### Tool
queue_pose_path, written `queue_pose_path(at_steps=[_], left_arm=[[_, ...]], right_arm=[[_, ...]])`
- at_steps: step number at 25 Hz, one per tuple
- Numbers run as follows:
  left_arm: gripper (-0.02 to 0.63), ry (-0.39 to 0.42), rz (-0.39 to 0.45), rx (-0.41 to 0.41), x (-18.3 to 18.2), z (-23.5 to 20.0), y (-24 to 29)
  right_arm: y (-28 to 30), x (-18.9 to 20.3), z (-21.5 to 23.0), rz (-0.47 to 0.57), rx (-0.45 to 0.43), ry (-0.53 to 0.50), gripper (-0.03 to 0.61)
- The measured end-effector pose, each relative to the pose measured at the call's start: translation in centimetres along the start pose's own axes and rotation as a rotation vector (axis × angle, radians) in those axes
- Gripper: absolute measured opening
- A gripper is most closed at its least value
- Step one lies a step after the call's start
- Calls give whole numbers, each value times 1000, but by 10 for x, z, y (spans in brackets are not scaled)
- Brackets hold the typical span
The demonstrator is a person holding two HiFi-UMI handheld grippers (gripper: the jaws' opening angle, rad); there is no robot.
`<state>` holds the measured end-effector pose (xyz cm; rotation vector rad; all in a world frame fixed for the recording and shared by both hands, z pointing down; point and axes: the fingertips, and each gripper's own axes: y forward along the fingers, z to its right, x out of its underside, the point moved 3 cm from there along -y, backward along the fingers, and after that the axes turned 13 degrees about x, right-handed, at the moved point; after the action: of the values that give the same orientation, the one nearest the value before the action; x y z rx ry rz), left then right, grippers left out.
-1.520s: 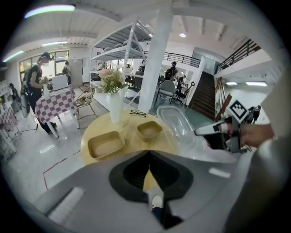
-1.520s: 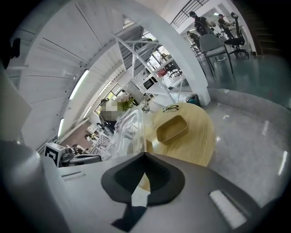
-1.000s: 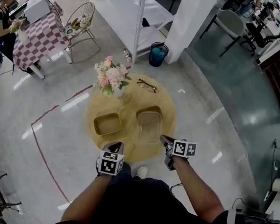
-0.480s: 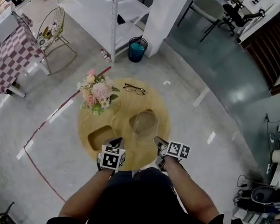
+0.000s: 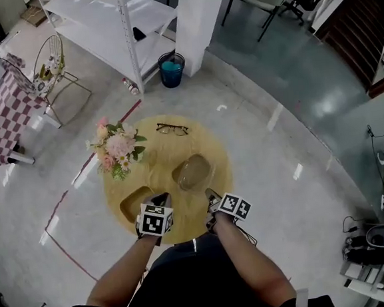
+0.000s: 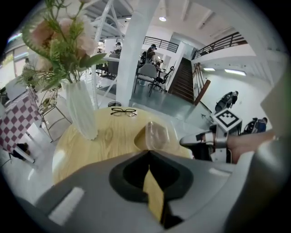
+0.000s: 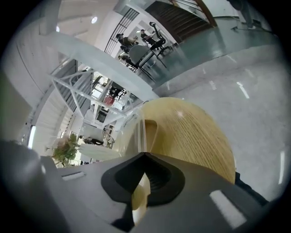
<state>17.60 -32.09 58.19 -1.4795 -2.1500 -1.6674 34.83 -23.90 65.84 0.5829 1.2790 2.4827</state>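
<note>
Pinching clear lid (image 5: 193, 171): right gripper (image 5: 210, 198).

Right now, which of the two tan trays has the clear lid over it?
The right tray, in front of the right hand-held gripper, has the clear lid over it. The left tray lies uncovered.

Bright even indoor light; floor (image 5: 291, 141) glare streaks; gripper views fisheye-warped, dark corners, foreground soft.
</note>
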Motion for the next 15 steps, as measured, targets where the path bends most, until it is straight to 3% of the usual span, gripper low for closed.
queue_pose_path(at_steps=[7, 15], left_arm=[[2, 20, -24, 1, -2, 4, 7], [2, -3, -40, 0, -1, 4, 12]], right_arm=[[9, 7, -6, 24, -19, 113, 3], [14, 7, -7, 55, 105, -113, 16]])
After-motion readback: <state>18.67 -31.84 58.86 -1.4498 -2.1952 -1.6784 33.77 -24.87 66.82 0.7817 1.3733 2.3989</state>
